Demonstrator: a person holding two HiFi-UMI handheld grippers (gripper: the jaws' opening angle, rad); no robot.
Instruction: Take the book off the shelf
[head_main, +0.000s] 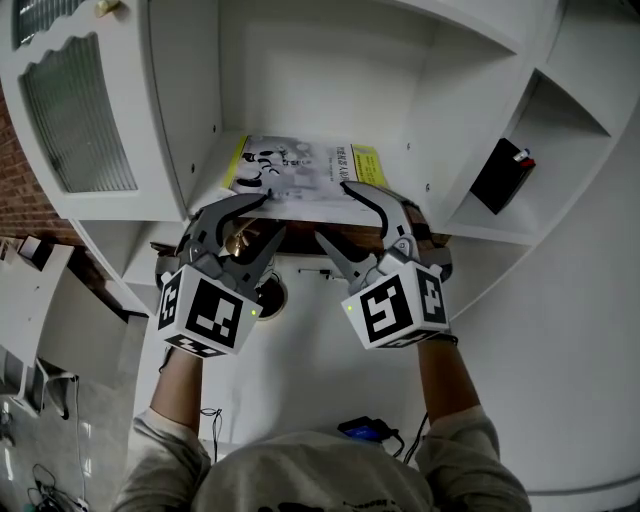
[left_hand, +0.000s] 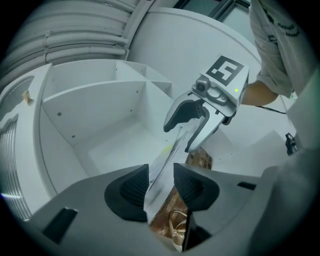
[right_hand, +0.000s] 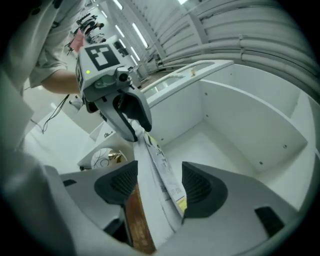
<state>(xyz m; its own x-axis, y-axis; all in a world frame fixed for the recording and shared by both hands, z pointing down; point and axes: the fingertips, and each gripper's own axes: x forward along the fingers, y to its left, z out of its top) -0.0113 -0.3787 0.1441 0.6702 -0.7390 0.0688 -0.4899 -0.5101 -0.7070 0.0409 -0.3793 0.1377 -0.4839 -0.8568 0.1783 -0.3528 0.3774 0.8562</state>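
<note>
A thin book (head_main: 300, 165) with a white, yellow-edged cover lies flat in the middle compartment of the white shelf (head_main: 330, 70), its near edge sticking out over the front. My left gripper (head_main: 268, 214) is at the left part of that edge and my right gripper (head_main: 333, 212) at the right part. In the left gripper view the book (left_hand: 156, 177) runs between the left gripper's (left_hand: 161, 187) pads with a gap on one side. In the right gripper view the book (right_hand: 165, 180) passes between the right gripper's (right_hand: 160, 184) pads, clear of both. Both grippers are open.
A black box (head_main: 503, 175) leans in the compartment to the right. A cabinet door with ribbed glass (head_main: 75, 120) stands at the left. Below the book's shelf sit a gold ornament (head_main: 240, 243) and a round dish (head_main: 268, 297). A blue object (head_main: 362, 430) lies near the person's chest.
</note>
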